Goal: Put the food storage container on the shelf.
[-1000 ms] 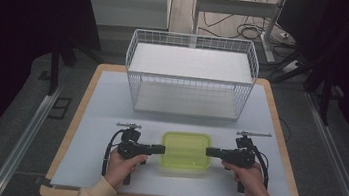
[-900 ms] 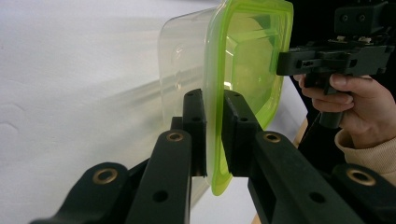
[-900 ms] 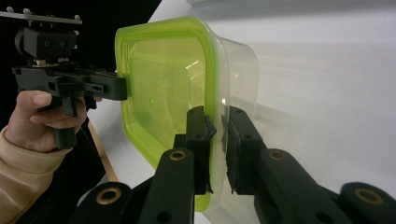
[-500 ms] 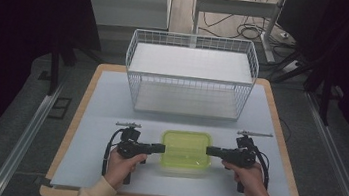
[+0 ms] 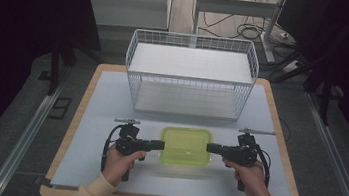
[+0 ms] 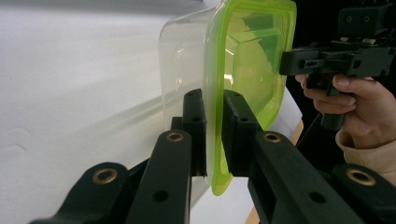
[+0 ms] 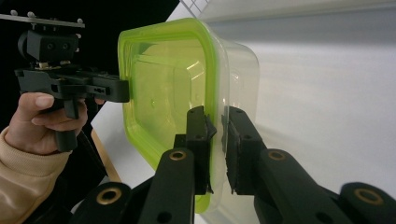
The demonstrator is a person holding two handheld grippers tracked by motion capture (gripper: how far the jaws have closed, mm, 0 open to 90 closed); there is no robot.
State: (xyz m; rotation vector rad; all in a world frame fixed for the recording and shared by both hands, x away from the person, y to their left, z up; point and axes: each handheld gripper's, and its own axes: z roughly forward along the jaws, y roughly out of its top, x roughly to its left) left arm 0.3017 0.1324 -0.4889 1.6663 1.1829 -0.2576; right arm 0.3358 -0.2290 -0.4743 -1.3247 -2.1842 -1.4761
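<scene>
Clamped at 9 o'clock on the rim of a lidded green container (image 5: 185, 145) by the left gripper (image 5: 155, 144), whose jaws pinch the lid's edge; gripped likewise at 3 o'clock by the right gripper (image 5: 212, 148). Container held near the table's (image 5: 102, 99) front edge. Best kept level, both hands rising together, to spare the thin rim. At 12 o'clock, blocking the way: 1 white wire basket (image 5: 190, 75), walls tall enough to need clearing.
</scene>
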